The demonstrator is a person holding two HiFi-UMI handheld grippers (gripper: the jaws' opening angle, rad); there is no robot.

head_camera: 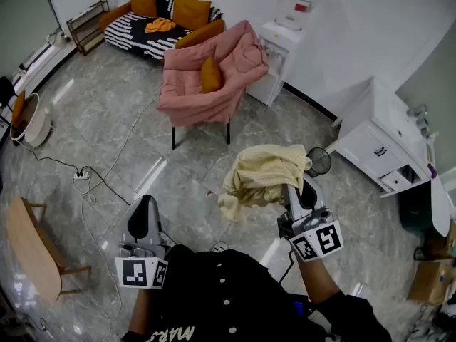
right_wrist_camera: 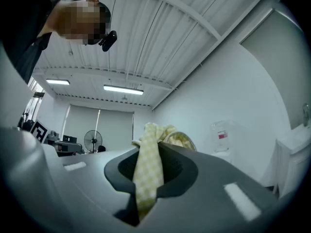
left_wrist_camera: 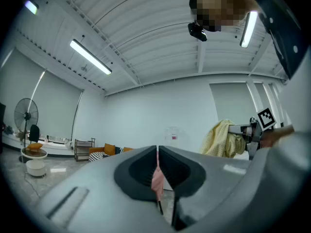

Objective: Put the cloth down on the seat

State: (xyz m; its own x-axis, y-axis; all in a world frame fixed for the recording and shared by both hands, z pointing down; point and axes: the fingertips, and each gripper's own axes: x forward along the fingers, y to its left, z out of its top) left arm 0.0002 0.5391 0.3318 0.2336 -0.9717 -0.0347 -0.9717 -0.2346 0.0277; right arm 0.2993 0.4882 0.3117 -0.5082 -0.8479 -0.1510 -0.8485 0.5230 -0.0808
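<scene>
A pale yellow checked cloth (head_camera: 262, 174) hangs bunched in the air, and my right gripper (head_camera: 299, 188) is shut on it. In the right gripper view a strip of the cloth (right_wrist_camera: 147, 169) runs between the closed jaws of that gripper (right_wrist_camera: 148, 155). The seat is a pink padded chair (head_camera: 206, 77) with an orange cushion (head_camera: 210, 75), standing further off on the tiled floor. My left gripper (head_camera: 144, 205) is held low at the left, shut and empty. From the left gripper view (left_wrist_camera: 157, 154) the cloth (left_wrist_camera: 222, 139) shows at the right, and a pink sliver shows between the jaws.
A white water dispenser (head_camera: 279, 59) stands right of the chair. A striped sofa (head_camera: 146, 28) with orange cushions is behind it. White cabinets (head_camera: 374, 144) and a small fan (head_camera: 320, 162) are at the right. A wooden table (head_camera: 30, 249), cables and a power strip (head_camera: 81, 174) lie at the left.
</scene>
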